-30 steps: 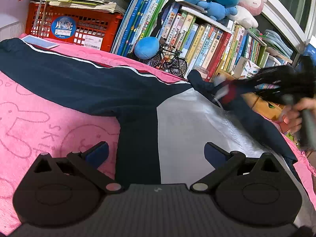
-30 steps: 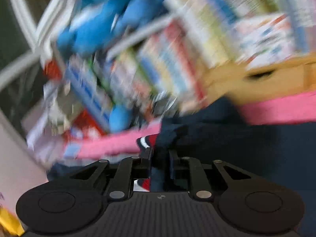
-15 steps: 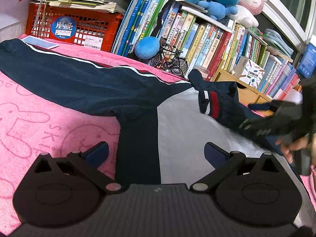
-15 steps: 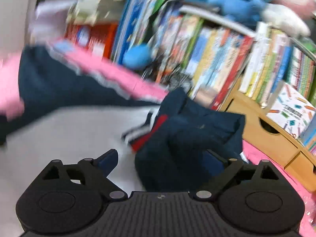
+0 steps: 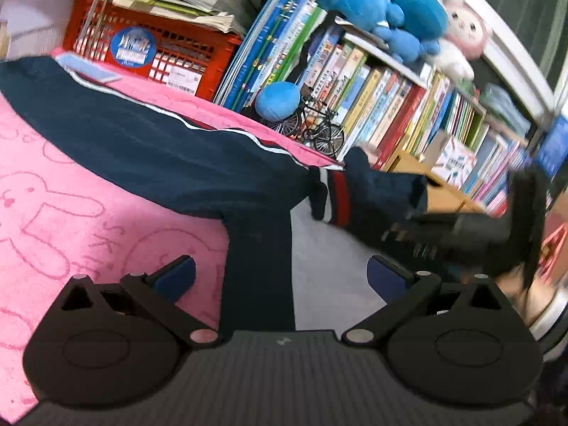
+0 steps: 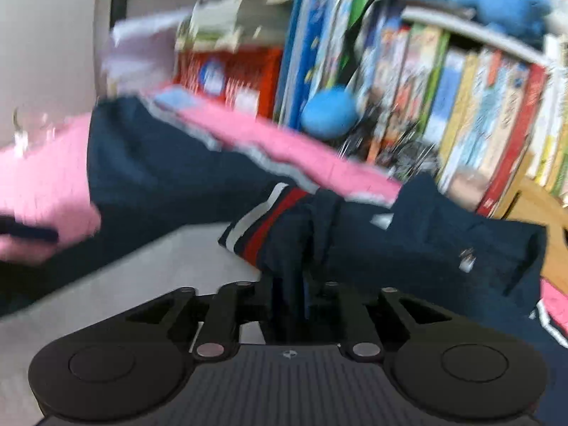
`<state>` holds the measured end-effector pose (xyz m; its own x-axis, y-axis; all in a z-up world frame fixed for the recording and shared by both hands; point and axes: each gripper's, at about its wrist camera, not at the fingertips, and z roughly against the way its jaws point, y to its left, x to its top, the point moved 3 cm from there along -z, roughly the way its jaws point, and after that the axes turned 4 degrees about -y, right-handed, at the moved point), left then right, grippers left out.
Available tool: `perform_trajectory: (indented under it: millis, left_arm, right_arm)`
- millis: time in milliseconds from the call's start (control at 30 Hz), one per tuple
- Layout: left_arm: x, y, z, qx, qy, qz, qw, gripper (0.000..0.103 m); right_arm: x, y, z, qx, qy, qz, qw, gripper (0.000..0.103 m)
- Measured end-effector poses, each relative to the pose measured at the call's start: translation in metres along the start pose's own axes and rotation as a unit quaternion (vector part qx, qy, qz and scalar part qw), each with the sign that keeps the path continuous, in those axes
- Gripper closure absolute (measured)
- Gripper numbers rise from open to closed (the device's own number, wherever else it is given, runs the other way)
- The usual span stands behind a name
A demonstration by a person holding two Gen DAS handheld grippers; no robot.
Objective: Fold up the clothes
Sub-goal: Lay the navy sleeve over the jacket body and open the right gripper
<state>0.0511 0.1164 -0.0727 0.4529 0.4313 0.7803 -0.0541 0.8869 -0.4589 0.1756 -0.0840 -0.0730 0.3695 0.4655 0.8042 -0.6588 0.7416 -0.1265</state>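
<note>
Closing again after briefly letting go, the right gripper [image 6: 288, 285] now pinches the navy jacket's [image 5: 170, 156] bunched sleeve beside its striped cuff [image 6: 264, 225] on the pink blanket [image 5: 53, 213], apparently regripping for a fold, while the left gripper [image 5: 280, 277] hovers spread wide, empty.

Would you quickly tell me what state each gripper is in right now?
Left gripper: open, holding nothing, above the jacket.
Right gripper: jaws have just been closing, now shut on a fold of the jacket by its striped cuff.
</note>
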Motion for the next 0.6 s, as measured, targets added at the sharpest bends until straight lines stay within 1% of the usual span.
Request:
perform_trajectory:
  millis: [33,67,100,133,167,233,333,367,433,500,533,600]
  left_arm:
    - [0.010,-0.002,0.001,0.005,0.007,0.000,1.0000,0.000]
    - [0.019,-0.006,0.003,0.010,0.010,-0.004,0.9999,0.000]
    - [0.030,-0.014,0.005,0.018,0.000,-0.028,0.9994,0.000]
    - [0.041,-0.027,0.007,0.031,-0.016,-0.063,0.9974,0.000]
    - [0.050,-0.039,0.004,0.042,-0.032,-0.099,0.9937,0.000]
    - [0.064,-0.064,-0.005,0.062,-0.059,-0.166,0.9825,0.000]
    - [0.067,-0.086,-0.045,0.067,-0.044,-0.212,0.9739,0.000]
    - [0.063,-0.091,-0.060,0.075,-0.040,-0.225,0.9706,0.000]
    - [0.055,-0.100,-0.088,0.091,-0.032,-0.251,0.9632,0.000]
    - [0.047,-0.108,-0.117,0.110,-0.021,-0.275,0.9549,0.000]
    - [0.041,-0.105,-0.129,0.126,-0.005,-0.283,0.9507,0.000]
    - [0.029,-0.096,-0.147,0.149,0.028,-0.292,0.9444,0.000]
  right_arm:
    - [-0.003,0.001,0.002,-0.002,0.002,0.001,1.000,0.053]
    - [-0.005,0.002,0.006,-0.006,0.000,0.000,1.000,0.030]
    - [-0.005,0.001,0.014,-0.011,-0.008,-0.001,1.000,0.022]
    - [-0.004,0.000,0.022,-0.014,-0.018,-0.001,1.000,0.015]
    - [-0.003,-0.001,0.035,-0.015,-0.029,0.000,0.999,0.012]
    - [-0.001,-0.007,0.061,-0.021,-0.054,0.006,0.998,0.007]
    - [-0.011,-0.017,0.102,-0.058,-0.085,0.011,0.995,0.000]
    - [-0.019,-0.023,0.114,-0.075,-0.088,0.010,0.993,0.000]
    - [-0.037,-0.037,0.135,-0.115,-0.084,0.014,0.990,0.000]
    - [-0.062,-0.049,0.148,-0.160,-0.058,0.027,0.985,0.000]
    - [-0.075,-0.056,0.152,-0.179,-0.041,0.033,0.982,0.000]
    - [-0.098,-0.067,0.153,-0.200,-0.009,0.032,0.979,0.000]
